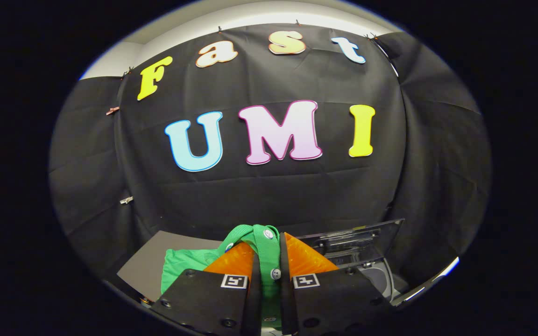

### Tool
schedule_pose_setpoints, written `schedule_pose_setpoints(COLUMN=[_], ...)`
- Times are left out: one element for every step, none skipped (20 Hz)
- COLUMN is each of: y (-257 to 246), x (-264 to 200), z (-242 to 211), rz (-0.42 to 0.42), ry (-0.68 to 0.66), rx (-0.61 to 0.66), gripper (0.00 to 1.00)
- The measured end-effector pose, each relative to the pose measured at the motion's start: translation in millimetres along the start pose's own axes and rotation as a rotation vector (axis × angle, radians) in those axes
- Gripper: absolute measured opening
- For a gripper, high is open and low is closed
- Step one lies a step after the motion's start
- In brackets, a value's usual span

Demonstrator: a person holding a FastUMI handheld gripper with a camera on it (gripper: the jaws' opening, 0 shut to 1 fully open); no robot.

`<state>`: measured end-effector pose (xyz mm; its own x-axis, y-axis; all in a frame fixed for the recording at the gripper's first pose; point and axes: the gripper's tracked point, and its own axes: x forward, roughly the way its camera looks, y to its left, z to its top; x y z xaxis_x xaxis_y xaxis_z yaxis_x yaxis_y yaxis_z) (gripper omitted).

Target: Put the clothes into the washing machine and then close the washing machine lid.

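A green garment [266, 252] with white buttons along its placket is pinched between my two fingers, and my gripper [267, 247] is shut on it. More of the green cloth [182, 268] hangs down to the left of the fingers. Just beyond the right finger stands the washing machine [381, 277], its dark see-through lid [357, 240] raised upright and part of the round drum opening showing below it.
A grey table top [150, 266] lies under the hanging cloth, left of the machine. The booth's black cloth wall [269, 186] rises close behind both. A pale edge [425, 284] runs along the right of the machine.
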<state>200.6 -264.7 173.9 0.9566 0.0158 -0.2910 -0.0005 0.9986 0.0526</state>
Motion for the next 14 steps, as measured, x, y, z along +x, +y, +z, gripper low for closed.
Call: schedule_pose_setpoints(y=[-11.6, -24.3, -36.4, -49.0, -59.5, -70.5, -80.5, -89.6, -95.9, -102.3, -110.5, -118.9, -122.6, -126.3], x=[-0.1, 0.9, 2.1, 3.1, 5.1, 5.8, 6.0, 7.3, 9.0, 10.0, 11.6, 13.5, 16.4, 20.4], z=[0.7, -0.1, -1.1, -2.5, -2.7, -2.9, -1.7, -0.3, 0.1, -3.2, -4.3, -7.8, -11.0, -14.2], rz=[-0.004, -0.010, -0.019, -0.024, -0.030, -0.039, -0.046, -0.057, -0.061, -0.071, -0.089, -0.104, -0.110, -0.117], ry=[-0.001, 0.002, 0.004, 0.005, 0.011, 0.011, 0.009, 0.005, 0.003, 0.006, 0.003, 0.007, 0.005, 0.006], rx=[0.012, 0.019, 0.019, 0.017, 0.011, 0.006, 0.004, 0.006, 0.010, 0.007, -0.006, -0.014, -0.017, -0.020], gripper=[0.21, 0.21, 0.21, 0.21, 0.21, 0.21, 0.21, 0.21, 0.21, 0.21, 0.21, 0.21, 0.21, 0.21])
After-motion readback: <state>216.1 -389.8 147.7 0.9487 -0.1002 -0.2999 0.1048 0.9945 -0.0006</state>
